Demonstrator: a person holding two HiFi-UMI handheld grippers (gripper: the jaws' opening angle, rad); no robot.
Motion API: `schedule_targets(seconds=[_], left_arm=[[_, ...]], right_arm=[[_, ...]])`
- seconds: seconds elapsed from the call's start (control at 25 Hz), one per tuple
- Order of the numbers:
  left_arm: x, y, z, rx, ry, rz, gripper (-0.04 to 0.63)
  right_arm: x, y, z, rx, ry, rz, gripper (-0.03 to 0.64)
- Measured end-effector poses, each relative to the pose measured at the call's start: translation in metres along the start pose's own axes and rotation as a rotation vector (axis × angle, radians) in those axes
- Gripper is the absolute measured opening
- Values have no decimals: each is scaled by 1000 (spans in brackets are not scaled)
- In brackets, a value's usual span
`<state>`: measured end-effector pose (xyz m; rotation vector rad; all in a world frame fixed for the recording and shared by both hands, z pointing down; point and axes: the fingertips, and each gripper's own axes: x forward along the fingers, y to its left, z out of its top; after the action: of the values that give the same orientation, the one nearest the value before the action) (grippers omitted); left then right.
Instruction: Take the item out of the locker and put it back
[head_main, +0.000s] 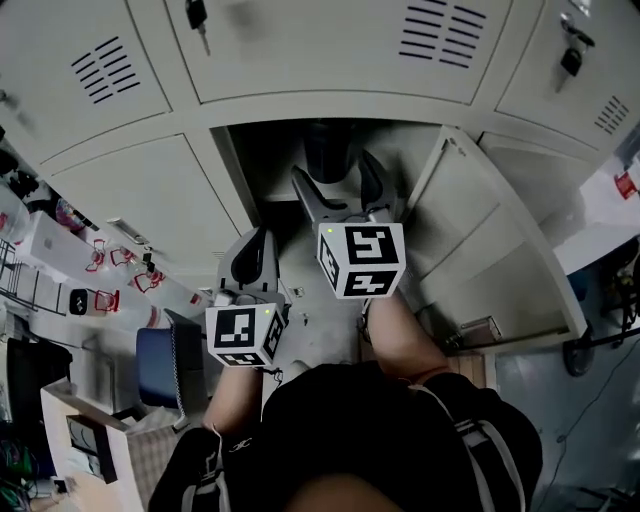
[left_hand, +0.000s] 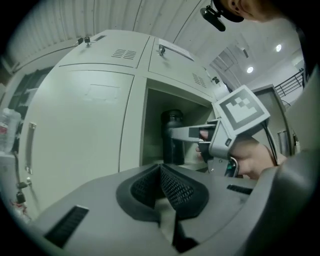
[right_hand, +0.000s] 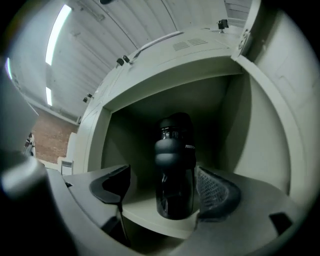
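A black water bottle (right_hand: 175, 170) stands upright on the shelf (right_hand: 142, 212) of the open locker compartment. My right gripper (right_hand: 162, 182) is open, one finger on each side of the bottle; the left pad stands clear of it and the right pad lies close beside it. In the head view the right gripper (head_main: 335, 180) reaches into the compartment, where the bottle (head_main: 325, 150) shows dark at the back. My left gripper (left_hand: 160, 170) is shut and empty, held lower and to the left (head_main: 255, 250), outside the locker. From there I see the bottle (left_hand: 172, 137) and the right gripper (left_hand: 192, 132).
The compartment's door (head_main: 500, 250) hangs open to the right. Closed locker doors surround it, some with keys (head_main: 197, 18) in their locks. A blue chair (head_main: 160, 365) and a cardboard box (head_main: 80, 430) stand at the lower left.
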<state>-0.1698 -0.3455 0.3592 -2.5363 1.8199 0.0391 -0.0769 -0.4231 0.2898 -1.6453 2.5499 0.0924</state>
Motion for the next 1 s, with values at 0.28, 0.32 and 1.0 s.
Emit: schedule_targets(seconds=[0.28,0.32,1.0], left_arm=[[-6,23,-7,-12,13,25,12],[-5,25,-8,-15,15,26,12],[3,31,-10,-37,7,-8,12]], right_arm=[[40,-16,-3,10,104,-58,430],[44,-18,-5,6,121,-62,431],[53,-19,-20,32,233,-39,385]])
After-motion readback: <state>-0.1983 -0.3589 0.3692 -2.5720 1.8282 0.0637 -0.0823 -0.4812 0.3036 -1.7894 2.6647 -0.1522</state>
